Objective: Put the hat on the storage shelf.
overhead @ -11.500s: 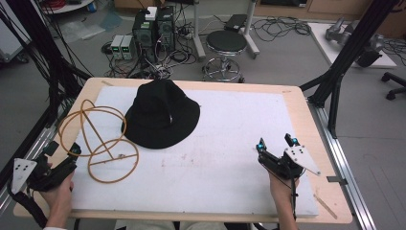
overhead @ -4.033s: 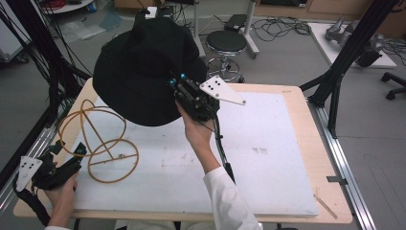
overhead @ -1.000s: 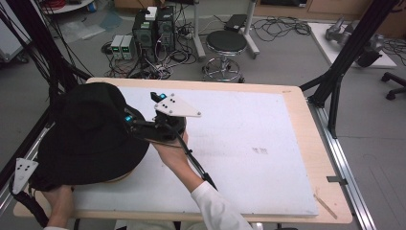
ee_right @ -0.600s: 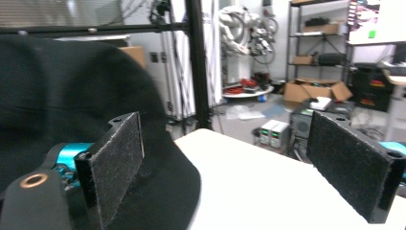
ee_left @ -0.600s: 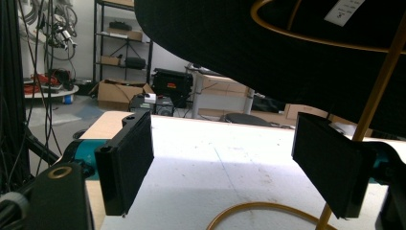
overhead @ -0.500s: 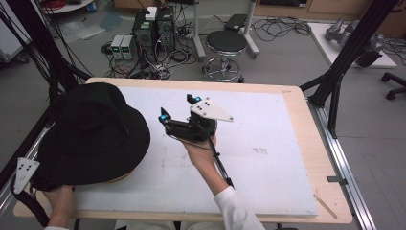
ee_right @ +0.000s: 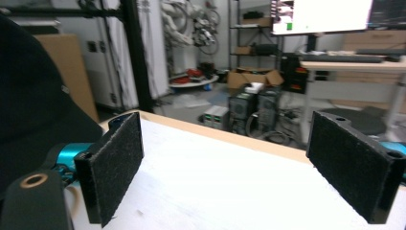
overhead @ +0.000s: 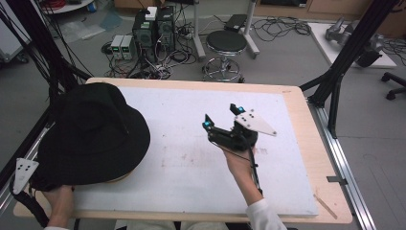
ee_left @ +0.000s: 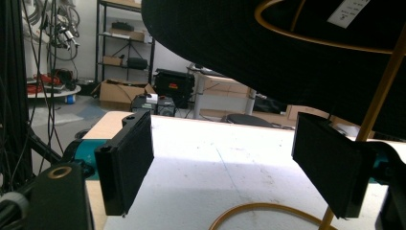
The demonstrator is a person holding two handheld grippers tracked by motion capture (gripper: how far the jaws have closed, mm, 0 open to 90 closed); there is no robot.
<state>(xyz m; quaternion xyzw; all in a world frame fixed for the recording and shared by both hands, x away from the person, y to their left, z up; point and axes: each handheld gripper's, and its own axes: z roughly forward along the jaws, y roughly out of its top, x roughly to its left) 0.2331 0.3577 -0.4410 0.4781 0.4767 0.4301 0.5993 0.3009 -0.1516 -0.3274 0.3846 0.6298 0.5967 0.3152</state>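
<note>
We see a black hat (overhead: 91, 132) at the left of the high view, sitting crown up on a gold wire stand (ee_left: 378, 100), with its brim reaching over the left edge of the white mat (overhead: 191, 167) that covers the table (overhead: 316, 158). The hat is round, so it has no clear long axis; its crown points upward and leans slightly toward the upper left of the frame. The hat hides nearly all of the stand from above; only a thin sliver shows under the brim at lower centre-left. In the left gripper view we look up under the brim, where a gold ring, a slanted gold rod and a curved gold base wire appear, and a white tag sits at the upper right, too small to read. Our left gripper (ee_left: 225, 172) is spread wide with nothing between its jaws, low beside the stand. Our right gripper (overhead: 221, 117) hovers over the middle of the mat, well apart from the hat, jaws wide and empty.
</note>
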